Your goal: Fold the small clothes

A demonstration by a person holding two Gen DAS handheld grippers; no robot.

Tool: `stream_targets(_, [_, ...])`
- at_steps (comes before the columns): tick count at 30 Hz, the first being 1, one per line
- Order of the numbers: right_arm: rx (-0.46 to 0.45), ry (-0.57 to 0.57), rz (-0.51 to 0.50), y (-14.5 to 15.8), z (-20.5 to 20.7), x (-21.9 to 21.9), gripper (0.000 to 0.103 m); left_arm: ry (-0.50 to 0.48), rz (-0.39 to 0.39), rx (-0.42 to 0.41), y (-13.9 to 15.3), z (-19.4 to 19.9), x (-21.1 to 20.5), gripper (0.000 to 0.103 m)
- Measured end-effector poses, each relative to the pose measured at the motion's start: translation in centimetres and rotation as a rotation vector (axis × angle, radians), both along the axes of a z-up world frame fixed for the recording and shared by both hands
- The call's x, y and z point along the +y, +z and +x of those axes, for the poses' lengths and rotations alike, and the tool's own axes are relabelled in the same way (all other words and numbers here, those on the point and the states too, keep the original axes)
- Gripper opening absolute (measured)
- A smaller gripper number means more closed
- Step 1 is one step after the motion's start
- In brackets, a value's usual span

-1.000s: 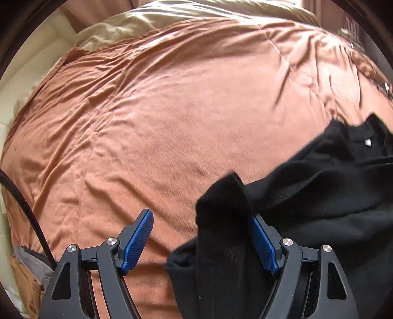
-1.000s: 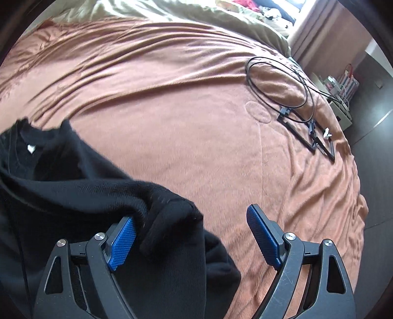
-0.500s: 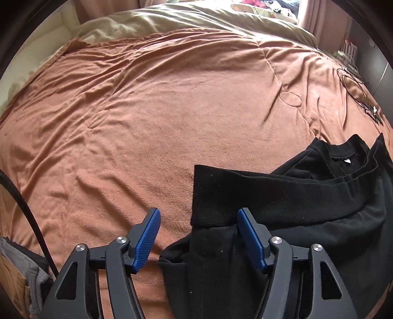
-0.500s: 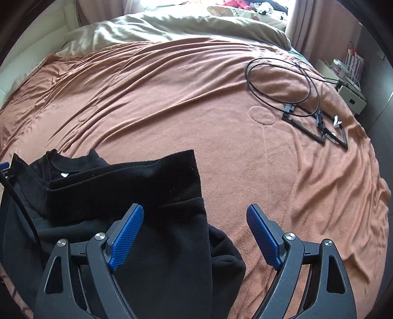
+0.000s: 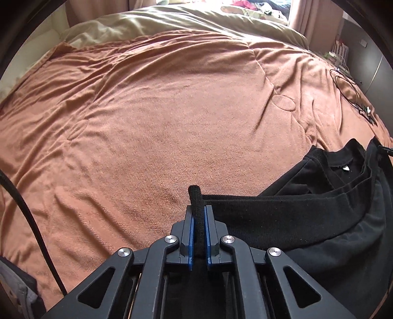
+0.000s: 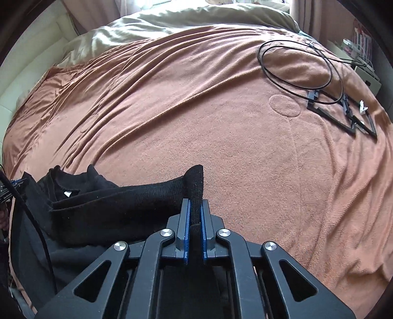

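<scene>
A black knit sweater (image 5: 307, 220) lies on the orange-brown bedspread (image 5: 172, 110), its neck opening with a white label (image 5: 346, 168) at the right. My left gripper (image 5: 198, 208) is shut on the left corner of its ribbed hem. In the right wrist view the same sweater (image 6: 110, 203) stretches to the left. My right gripper (image 6: 195, 203) is shut on the hem's right corner, which sticks up between the blue pads. The hem runs taut between both grippers.
A coiled black cable (image 6: 299, 63) and a black frame-like object (image 6: 343, 115) lie on the bedspread at the far right. A beige duvet (image 6: 184, 22) is bunched at the head of the bed. A bedside unit (image 6: 363, 68) stands at the right.
Both grippers were open beside the sweater's hem; now both have closed on its corners. The hem is pulled straight between them and the views have tilted up.
</scene>
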State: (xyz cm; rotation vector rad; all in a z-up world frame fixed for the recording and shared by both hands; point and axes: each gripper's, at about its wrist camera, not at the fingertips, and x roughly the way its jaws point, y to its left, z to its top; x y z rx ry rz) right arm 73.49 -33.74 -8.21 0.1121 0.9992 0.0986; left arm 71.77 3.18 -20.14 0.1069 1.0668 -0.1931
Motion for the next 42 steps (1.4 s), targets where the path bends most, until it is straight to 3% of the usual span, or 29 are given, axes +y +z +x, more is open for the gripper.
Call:
stream_targets(8, [-0.105, -0.077, -0.051, 3.0, -3.3, -1.1, 0.003, 0.050, 0.014, -0.120, 3.0, -1.3, 1.5, 0.006])
stream_targets(13, [-0.130, -0.111, -0.068, 2.6, -4.2, -1.0, 0.002, 0.084, 0.031, -0.153, 3.1, -1.2, 2.1, 0.005])
stream_targets(18, [-0.065, -0.142, -0.070, 0.1, -2.6, -0.3, 0.003, 0.118, 0.041, -0.092, 0.5, 0.6, 1.8, 0.004])
stream_targets(20, [-0.017, -0.142, -0.073, -0.9, -1.8, 0.1, 0.005, 0.128, 0.058, -0.019, -1.1, 1.3, 1.4, 0.006])
stream_targets(21, [-0.002, -0.149, -0.081, -1.0, -1.6, 0.2, 0.011, 0.126, 0.062, 0.013, -1.6, 1.3, 1.3, 0.007])
stream_targets(23, [-0.005, -0.141, -0.096, -0.4, -2.2, 0.4, 0.034, 0.132, 0.055, 0.022, -1.6, 0.9, 1.3, 0.010])
stream_targets(24, [-0.018, -0.136, -0.101, 0.2, -2.5, 0.5, 0.058, 0.133, 0.048, 0.026, -1.3, 0.5, 1.4, 0.015])
stream_targets(25, [-0.038, -0.128, -0.116, 0.9, -3.1, 0.6, 0.067, 0.135, 0.044, 0.028, -1.0, 0.1, 1.5, 0.022])
stream_targets(28, [-0.052, -0.093, -0.136, 2.6, -5.3, 0.8, 0.067, 0.137, 0.032, 0.026, 0.1, -1.7, 1.9, 0.036])
stream_targets(31, [-0.065, -0.072, -0.146, 3.7, -7.9, 1.6, 0.067, 0.143, 0.014, 0.030, 1.2, -3.8, 2.1, 0.041])
stream_targets(42, [-0.041, -0.082, -0.080, 4.4, -17.1, 0.4, 0.067, 0.143, -0.040, 0.031, 3.0, -12.0, 2.2, 0.042])
